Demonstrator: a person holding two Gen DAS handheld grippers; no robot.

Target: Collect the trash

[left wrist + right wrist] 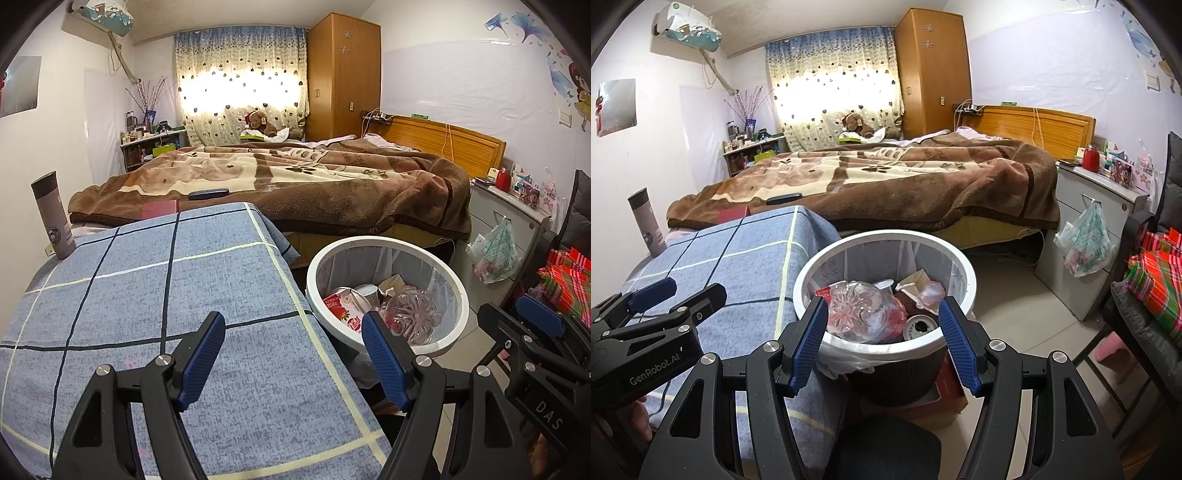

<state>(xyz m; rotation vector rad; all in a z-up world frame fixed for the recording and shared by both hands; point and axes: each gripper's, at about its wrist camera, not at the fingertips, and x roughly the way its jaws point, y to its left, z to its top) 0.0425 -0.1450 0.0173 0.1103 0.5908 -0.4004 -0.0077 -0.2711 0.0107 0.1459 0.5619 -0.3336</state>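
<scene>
Both sets of jaws stand apart and hold nothing. Left gripper (293,354) hangs over the corner of the bench (147,295), which is draped in a blue checked cloth; right gripper (882,341) sits right of it, aimed at the trash bin (960,258).

The trash is already in the bin, just ahead of and below the right jaws, and ahead-right of the left jaws. On top is a crushed clear plastic bottle (857,310) just past the right gripper's left pad. An open drink can (919,326) lies between the pads, near the rim. A strawberry milk carton (345,304) sits just left of the left gripper's right pad. Some paper or card scraps lie further back.

Handling guess:
- All of it is light and empty.
- The bottle is thin, springy and slick, so pinch a crumpled fold or the neck, not the smooth belly.
- The can is stiff across its ends but dents on the side, so grip mid-body gently.
- The carton is soft card and takes a flat squeeze fine.

The thin white liner bag (842,360) spills over the near rim, just below the right jaws. It is floppy and tears easily, so gather the bunched edge.

The bench beneath the left jaws shows no loose trash. A dark tumbler (53,218) stands at its far left; likely not trash.
</scene>
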